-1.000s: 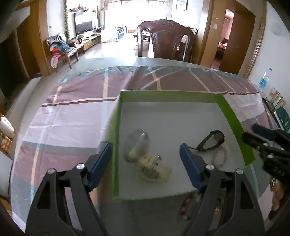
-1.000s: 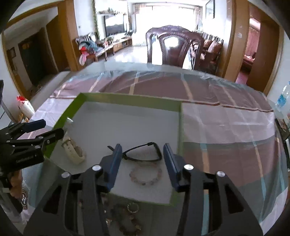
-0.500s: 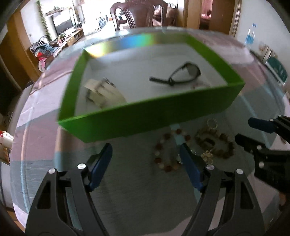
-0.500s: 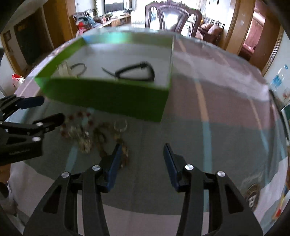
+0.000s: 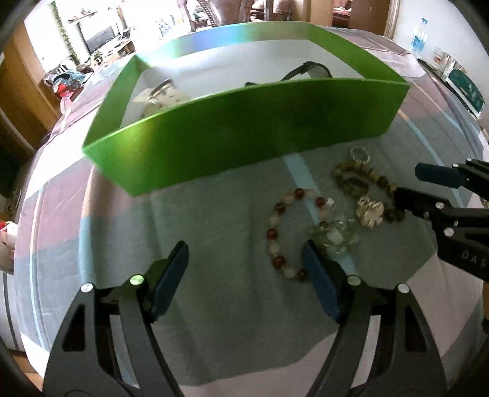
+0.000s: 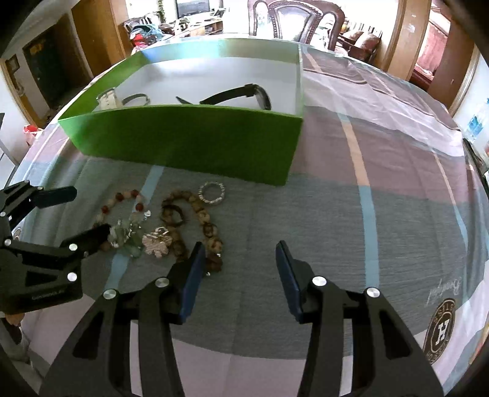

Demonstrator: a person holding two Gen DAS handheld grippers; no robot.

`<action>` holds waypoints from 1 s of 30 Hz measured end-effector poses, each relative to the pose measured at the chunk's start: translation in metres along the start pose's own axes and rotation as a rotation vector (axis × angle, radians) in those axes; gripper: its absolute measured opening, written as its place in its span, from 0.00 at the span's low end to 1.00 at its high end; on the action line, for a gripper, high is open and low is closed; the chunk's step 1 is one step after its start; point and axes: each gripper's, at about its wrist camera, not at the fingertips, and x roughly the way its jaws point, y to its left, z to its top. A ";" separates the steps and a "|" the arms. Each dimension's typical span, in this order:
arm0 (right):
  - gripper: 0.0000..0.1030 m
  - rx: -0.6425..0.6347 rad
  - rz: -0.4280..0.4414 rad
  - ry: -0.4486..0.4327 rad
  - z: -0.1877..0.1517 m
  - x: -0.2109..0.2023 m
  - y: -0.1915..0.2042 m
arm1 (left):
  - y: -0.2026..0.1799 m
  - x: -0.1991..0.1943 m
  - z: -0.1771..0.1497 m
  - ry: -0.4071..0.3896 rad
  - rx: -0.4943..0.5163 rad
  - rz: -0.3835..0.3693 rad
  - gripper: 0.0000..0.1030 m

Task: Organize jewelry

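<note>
A green box [image 5: 244,128] [image 6: 189,143] with a white inside holds a black strap [image 6: 241,93] and a cream watch [image 5: 162,94]. In front of it on the table lie a red and white bead bracelet [image 5: 282,232] [image 6: 122,201], a brown bead bracelet [image 5: 363,180] [image 6: 198,220], a silver flower piece [image 5: 369,212] [image 6: 157,241], a clear crystal cluster [image 5: 333,233] and a small silver ring [image 6: 211,193]. My left gripper [image 5: 244,259] is open, low over the table, its right finger by the red bracelet. My right gripper [image 6: 238,259] is open, its left finger by the brown bracelet.
The table has a pink, grey and blue checked cloth [image 6: 382,183] under clear plastic. A round logo [image 6: 441,326] is at the front right. A dark wooden chair [image 6: 293,21] stands behind the table. Bottles and packets [image 5: 452,76] sit at the far right edge.
Both grippers have dropped from above the box to low over the table in front of it and closed in on the loose jewelry. Both stay open and empty.
</note>
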 end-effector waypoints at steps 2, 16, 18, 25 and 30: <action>0.50 -0.008 0.008 -0.003 -0.001 -0.001 0.003 | 0.005 -0.002 -0.004 0.000 -0.015 0.024 0.75; 0.52 -0.065 0.059 -0.013 0.008 0.002 0.040 | 0.015 -0.007 -0.021 -0.007 -0.066 0.028 0.78; 0.53 -0.102 0.058 0.020 0.000 0.002 0.045 | 0.021 -0.006 -0.020 -0.005 -0.080 0.033 0.79; 0.54 -0.155 0.076 0.059 -0.020 -0.009 0.044 | 0.043 -0.007 -0.022 0.002 -0.141 0.084 0.79; 0.53 -0.060 0.012 -0.017 -0.008 -0.020 0.024 | 0.044 -0.013 -0.024 -0.008 -0.160 0.087 0.79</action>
